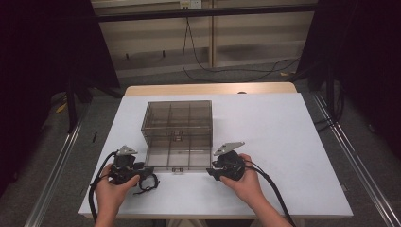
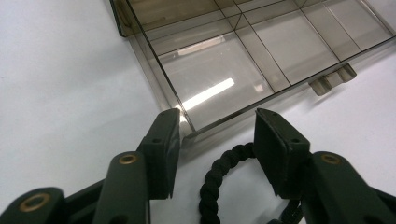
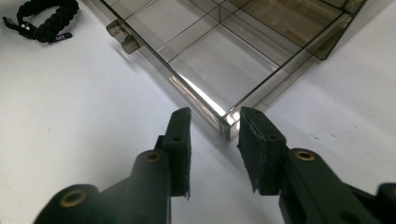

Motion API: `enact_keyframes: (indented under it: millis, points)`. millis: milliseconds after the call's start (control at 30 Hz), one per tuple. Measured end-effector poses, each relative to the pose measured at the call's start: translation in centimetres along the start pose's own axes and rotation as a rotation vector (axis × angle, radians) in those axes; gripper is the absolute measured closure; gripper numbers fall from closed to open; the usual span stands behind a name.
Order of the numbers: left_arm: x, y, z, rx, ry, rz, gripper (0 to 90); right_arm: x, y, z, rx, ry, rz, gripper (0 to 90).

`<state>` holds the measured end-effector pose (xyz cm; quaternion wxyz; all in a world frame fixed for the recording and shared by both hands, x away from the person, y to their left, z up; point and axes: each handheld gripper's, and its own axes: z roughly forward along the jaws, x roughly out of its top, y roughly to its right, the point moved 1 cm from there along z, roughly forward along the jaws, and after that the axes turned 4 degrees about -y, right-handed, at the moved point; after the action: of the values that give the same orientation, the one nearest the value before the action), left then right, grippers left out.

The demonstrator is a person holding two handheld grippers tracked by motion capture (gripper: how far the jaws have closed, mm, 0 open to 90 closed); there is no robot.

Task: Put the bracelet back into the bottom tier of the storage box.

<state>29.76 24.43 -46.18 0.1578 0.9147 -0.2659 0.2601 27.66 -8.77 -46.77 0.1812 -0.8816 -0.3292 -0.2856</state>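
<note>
Grippers poised at the open box's two near corners

Seen from the high view, a smoky clear plastic box sits in the middle of a white table, its lid folded flat toward the person and split into compartments by thin dividers. The left gripper is held low at the lid's near left corner, with a black braided bracelet lying on the table just beside it. The right gripper sits at the lid's near right corner. Both hands rest low over the tabletop, cables trailing back toward the table's near edge.

From the left gripper view, the left gripper has its jaws spread, with nothing pinched between them. The corner of the lid lies just ahead of the left-hand pad, very near it; whether it touches I cannot tell. The bracelet curls on the table between and below the jaws, not gripped. A small clasp juts from the lid's front edge.

From the right gripper view, the right gripper also stands apart, its pads either side of the lid's corner without pressing on it. The bracelet lies well off at the upper left, and the clasp shows along the lid's edge.
</note>
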Motion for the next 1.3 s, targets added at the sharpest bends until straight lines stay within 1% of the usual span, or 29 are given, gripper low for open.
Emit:
enact_keyframes:
  millis: [33,67,200,267,333,400,433,500,600,633,667,800,933,1000,1067,1100,1167,1200,1267,1300]
  points:
    - [0.0,0.0,0.0,-0.001,0.009,-0.001,49.5,0.0,0.1,-0.1,-0.006,-0.003,-0.001,59.8]
    - [0.0,0.0,-0.1,0.0,0.004,-0.001,49.1,-0.1,0.1,-0.2,-0.015,-0.01,-0.006,59.1]
    - [-0.1,0.0,-0.1,0.0,0.009,-0.012,47.0,0.0,0.4,-0.6,-0.017,-0.003,-0.004,55.5]
    - [-0.2,-0.1,-0.2,0.0,0.004,-0.005,46.7,-0.1,0.4,-0.8,-0.011,-0.002,-0.002,53.5]
    - [-0.2,0.0,-0.2,0.003,0.013,-0.009,45.3,-0.2,0.4,-0.9,-0.011,-0.004,-0.009,51.0]
    - [-0.2,0.0,-0.4,0.007,0.012,-0.013,45.0,-0.3,0.5,-1.0,-0.022,-0.013,-0.021,48.5]
    - [-0.2,-0.1,-0.5,0.007,0.011,-0.004,44.8,-0.4,0.5,-1.0,-0.022,-0.018,-0.021,46.9]
    - [-0.3,-0.1,-0.4,0.016,0.017,-0.006,44.5,-0.5,0.5,-1.1,-0.018,-0.016,-0.026,46.1]
    - [-0.4,-0.1,-0.5,0.019,0.009,-0.003,43.3,-0.7,0.6,-1.2,-0.019,-0.019,-0.032,44.3]
    - [-0.4,-0.1,-0.5,0.021,0.007,-0.003,42.9,-0.9,0.6,-1.2,-0.011,-0.017,-0.025,43.3]
    - [-0.5,-0.2,-0.6,0.02,0.004,-0.002,42.7,-1.0,0.6,-1.2,-0.017,-0.024,-0.026,42.8]
    - [-0.5,-0.1,-0.6,0.02,0.006,-0.006,40.3,-1.3,0.8,-1.4,-0.002,-0.014,-0.026,39.8]
    - [-0.5,0.0,-0.6,0.021,0.002,-0.002,39.7,-1.6,0.8,-1.7,-0.004,-0.018,-0.039,38.1]
    - [-0.5,0.0,-0.6,0.014,0.006,-0.006,39.4,-1.6,0.8,-1.7,-0.006,-0.017,-0.05,37.2]
    - [-0.5,0.0,-0.6,0.012,0.004,-0.013,37.2,-1.8,0.9,-1.8,-0.001,-0.02,-0.054,36.0]
    - [-0.6,0.0,-0.6,0.015,0.013,-0.03,36.3,-1.8,0.9,-1.9,-0.007,-0.025,-0.053,35.2]
    - [-0.6,0.0,-0.6,0.011,0.011,-0.028,32.3,-2.0,0.9,-1.9,0.001,-0.019,-0.055,34.1]
    - [-0.6,-0.1,-0.7,0.006,0.002,-0.011,30.5,-2.1,1.0,-2.0,-0.003,-0.026,-0.065,32.8]
    - [-0.7,-0.1,-0.8,0.01,0.0,-0.016,28.5,-2.2,1.0,-2.0,-0.01,-0.025,-0.07,31.9]
    - [-0.7,-0.1,-0.8,0.01,-0.002,-0.022,27.4,-2.2,1.1,-2.0,-0.005,-0.024,-0.069,31.8]
